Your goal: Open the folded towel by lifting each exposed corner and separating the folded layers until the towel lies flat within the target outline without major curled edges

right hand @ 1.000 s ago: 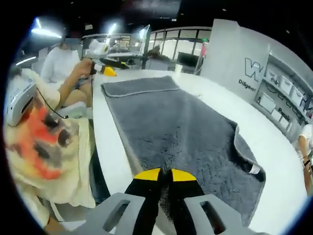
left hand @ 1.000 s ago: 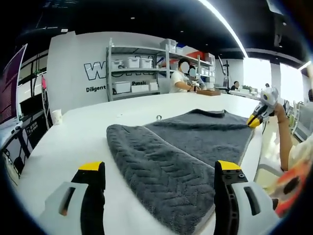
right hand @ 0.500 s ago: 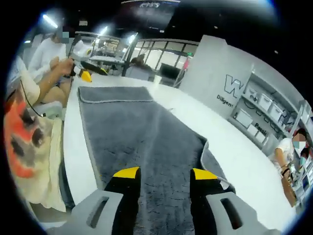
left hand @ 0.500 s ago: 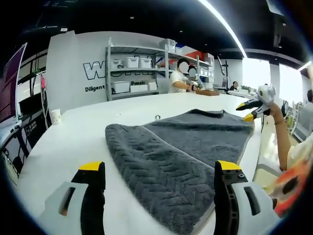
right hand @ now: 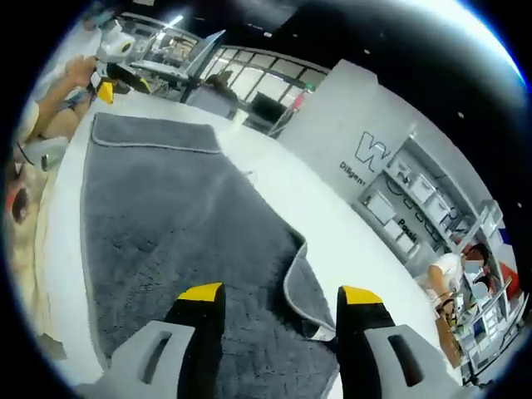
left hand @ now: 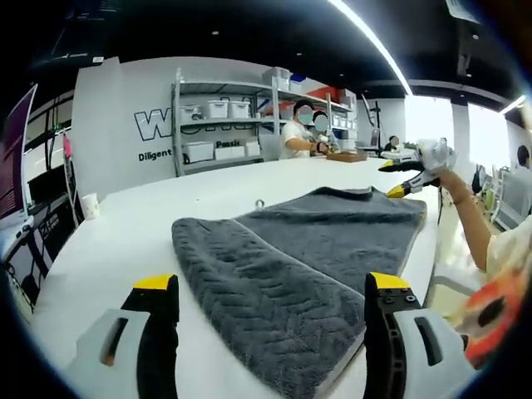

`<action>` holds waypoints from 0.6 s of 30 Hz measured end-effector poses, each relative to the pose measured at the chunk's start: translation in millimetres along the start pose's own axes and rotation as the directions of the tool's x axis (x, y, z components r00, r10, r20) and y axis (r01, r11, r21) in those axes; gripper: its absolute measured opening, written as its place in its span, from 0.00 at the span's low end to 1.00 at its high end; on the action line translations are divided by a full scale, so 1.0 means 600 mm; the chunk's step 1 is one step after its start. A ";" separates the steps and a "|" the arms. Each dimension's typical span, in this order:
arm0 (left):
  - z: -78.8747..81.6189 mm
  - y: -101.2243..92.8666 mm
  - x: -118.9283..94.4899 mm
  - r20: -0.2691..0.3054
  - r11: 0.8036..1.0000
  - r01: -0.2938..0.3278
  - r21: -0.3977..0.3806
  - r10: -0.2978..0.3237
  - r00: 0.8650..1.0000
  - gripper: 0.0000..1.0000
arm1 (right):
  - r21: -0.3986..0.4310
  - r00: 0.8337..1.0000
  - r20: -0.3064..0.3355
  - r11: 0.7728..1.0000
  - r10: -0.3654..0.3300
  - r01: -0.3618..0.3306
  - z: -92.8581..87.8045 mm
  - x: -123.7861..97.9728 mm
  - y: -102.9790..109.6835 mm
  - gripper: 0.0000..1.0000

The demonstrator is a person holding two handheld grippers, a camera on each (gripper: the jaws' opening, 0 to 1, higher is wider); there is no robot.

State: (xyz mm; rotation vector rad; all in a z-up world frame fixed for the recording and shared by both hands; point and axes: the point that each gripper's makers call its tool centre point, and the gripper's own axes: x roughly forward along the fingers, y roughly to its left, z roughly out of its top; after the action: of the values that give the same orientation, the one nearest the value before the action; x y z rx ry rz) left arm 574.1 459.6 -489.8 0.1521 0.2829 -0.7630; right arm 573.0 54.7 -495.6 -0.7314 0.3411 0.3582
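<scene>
Both claws, left point(left hand: 264, 309) and right point(right hand: 281, 314), hang open over the soft, limp grey towel point(right hand: 179, 237) on the white counter point(left hand: 125, 241), its folded-over corner point(right hand: 312, 303) likely the best hold.

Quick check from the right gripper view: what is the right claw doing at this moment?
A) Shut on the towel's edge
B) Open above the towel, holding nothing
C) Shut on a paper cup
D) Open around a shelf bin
B: the right claw has its yellow-tipped jaws spread apart above the grey towel, with nothing between them.
</scene>
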 end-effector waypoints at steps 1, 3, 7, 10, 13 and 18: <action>0.000 -0.001 -0.001 0.002 1.000 0.000 0.000 0.000 1.000 0.91 | -0.025 1.000 -0.021 1.000 -0.008 0.007 -0.005 0.004 -0.008 0.47; 0.000 -0.001 -0.001 0.003 1.000 0.000 -0.001 0.000 1.000 0.91 | -0.067 0.998 -0.062 0.998 -0.003 -0.001 -0.016 0.011 -0.013 0.34; -0.001 0.001 -0.003 0.000 1.000 -0.002 0.001 0.002 1.000 0.91 | -0.083 0.996 -0.092 0.996 0.012 -0.020 -0.028 0.030 -0.017 0.25; -0.001 0.003 -0.004 -0.002 1.000 -0.004 0.000 0.004 1.000 0.91 | -0.093 0.993 -0.113 0.995 0.035 -0.046 -0.036 0.043 -0.014 0.19; 0.000 0.002 -0.006 -0.004 1.000 -0.002 0.008 0.002 1.000 0.91 | -0.103 0.989 -0.143 0.993 0.041 -0.056 -0.044 0.059 -0.013 0.15; 0.002 0.012 -0.008 0.004 1.000 -0.014 0.002 0.014 1.000 0.91 | -0.114 0.979 -0.192 0.989 0.069 -0.093 -0.063 0.083 -0.002 0.11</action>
State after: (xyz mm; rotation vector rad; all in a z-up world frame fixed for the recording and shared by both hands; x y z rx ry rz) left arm 575.9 467.5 -486.8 0.1540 0.2776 -0.7497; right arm 611.0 36.9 -542.1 -0.8761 0.5316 0.3910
